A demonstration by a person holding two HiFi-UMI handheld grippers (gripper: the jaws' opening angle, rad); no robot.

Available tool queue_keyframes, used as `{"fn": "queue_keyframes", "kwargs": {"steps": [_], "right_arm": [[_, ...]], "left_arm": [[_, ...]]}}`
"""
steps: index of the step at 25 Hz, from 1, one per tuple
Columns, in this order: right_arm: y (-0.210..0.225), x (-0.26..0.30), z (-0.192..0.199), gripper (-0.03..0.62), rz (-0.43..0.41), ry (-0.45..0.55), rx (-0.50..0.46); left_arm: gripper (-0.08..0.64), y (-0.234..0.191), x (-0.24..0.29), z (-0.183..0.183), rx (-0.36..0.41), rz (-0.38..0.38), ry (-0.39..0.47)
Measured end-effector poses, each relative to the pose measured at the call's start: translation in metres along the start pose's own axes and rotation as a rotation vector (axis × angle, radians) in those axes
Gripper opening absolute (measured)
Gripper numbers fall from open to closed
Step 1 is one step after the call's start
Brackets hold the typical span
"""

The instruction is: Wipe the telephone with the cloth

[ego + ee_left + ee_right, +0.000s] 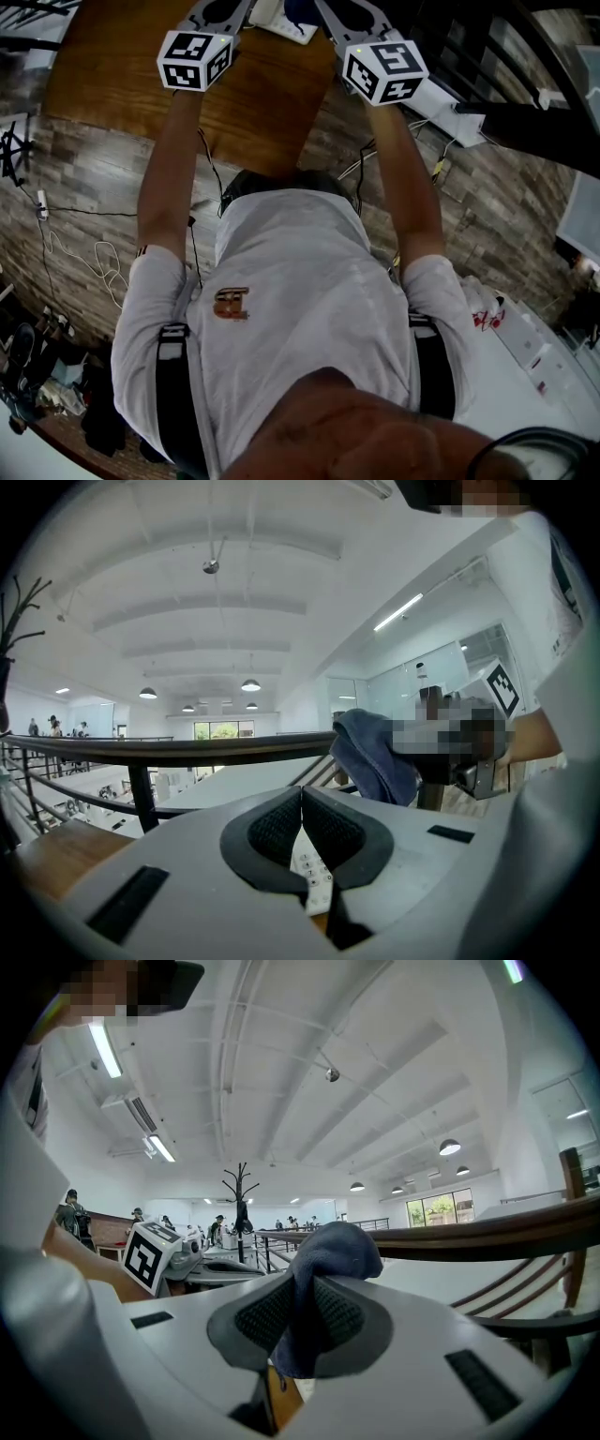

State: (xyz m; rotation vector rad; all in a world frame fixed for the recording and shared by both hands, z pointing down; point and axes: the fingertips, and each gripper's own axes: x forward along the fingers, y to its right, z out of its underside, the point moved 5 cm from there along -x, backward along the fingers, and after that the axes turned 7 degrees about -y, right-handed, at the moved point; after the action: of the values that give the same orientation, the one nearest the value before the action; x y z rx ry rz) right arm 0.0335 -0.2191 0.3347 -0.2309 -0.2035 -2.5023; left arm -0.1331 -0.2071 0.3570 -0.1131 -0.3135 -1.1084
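My left gripper (302, 799) is shut with nothing between its dark ribbed pads. Below its jaws, a strip of the white telephone's keypad (314, 878) shows through the gap. My right gripper (305, 1302) is shut on the blue cloth (323, 1251), which bunches above the pads and hangs down between them. The left gripper view shows that cloth (370, 757) hanging just to the right of my left jaws. In the head view both marker cubes (192, 58) (384, 70) are raised over the wooden table (253, 103), with a corner of the telephone (281, 23) at the top edge.
A dark curved handrail (187, 749) runs just beyond the table. Loose cables (94, 258) lie on the wood-pattern floor to the left. A white desk (534, 366) stands at the lower right. A coat stand (241, 1194) and people are far off in the hall.
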Motion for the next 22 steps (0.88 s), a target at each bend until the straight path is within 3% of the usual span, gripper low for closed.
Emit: {"fn": "queue_keyframes", "kwargs": {"steps": [17, 22], "right_arm": [[0.024, 0.083, 0.023, 0.072, 0.087, -0.148, 0.031], [0.037, 0.105, 0.037, 0.072, 0.105, -0.2, 0.049]], "left_arm": [[0.025, -0.06, 0.063, 0.043, 0.026, 0.087, -0.201], [0.078, -0.073, 0.079, 0.057, 0.038, 0.109, -0.266]]}}
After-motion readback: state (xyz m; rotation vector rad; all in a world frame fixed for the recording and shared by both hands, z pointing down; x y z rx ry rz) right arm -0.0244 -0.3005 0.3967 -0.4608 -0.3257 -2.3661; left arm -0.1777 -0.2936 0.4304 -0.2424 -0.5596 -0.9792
